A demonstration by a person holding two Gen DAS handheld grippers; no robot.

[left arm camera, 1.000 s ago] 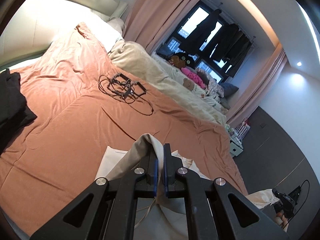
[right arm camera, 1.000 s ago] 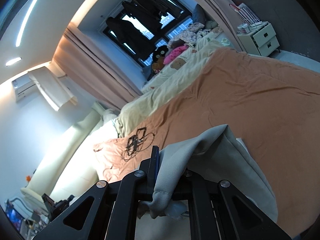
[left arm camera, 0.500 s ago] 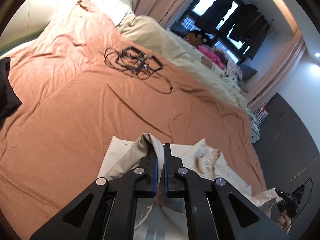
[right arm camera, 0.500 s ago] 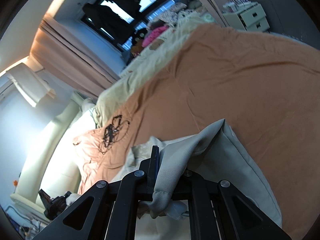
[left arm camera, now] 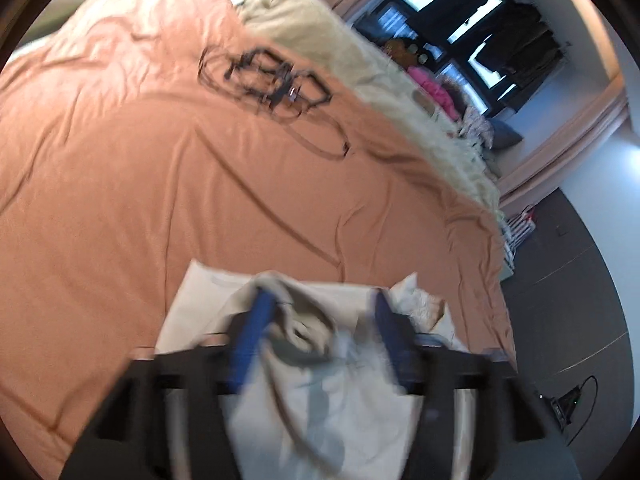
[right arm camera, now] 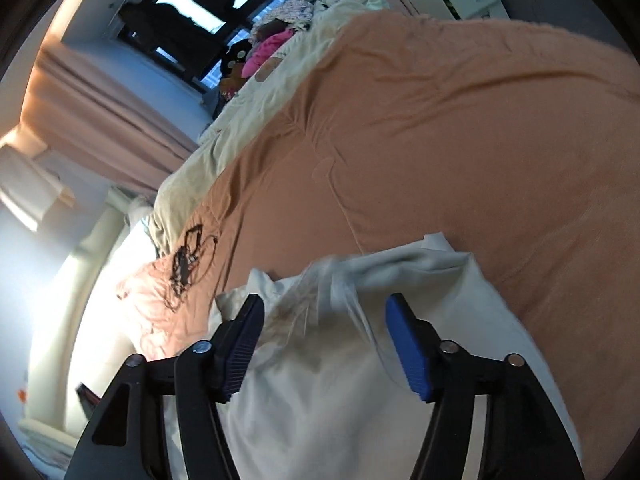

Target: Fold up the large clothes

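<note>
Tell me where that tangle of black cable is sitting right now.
The black cable tangle lies on the orange bedspread, far from the cream garment, beside the beige blanket; in the right wrist view it sits left of centre.

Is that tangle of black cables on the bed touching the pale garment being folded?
Apart. The left wrist view shows a wide stretch of bare orange bedspread between the black cables and the pale garment.
</note>
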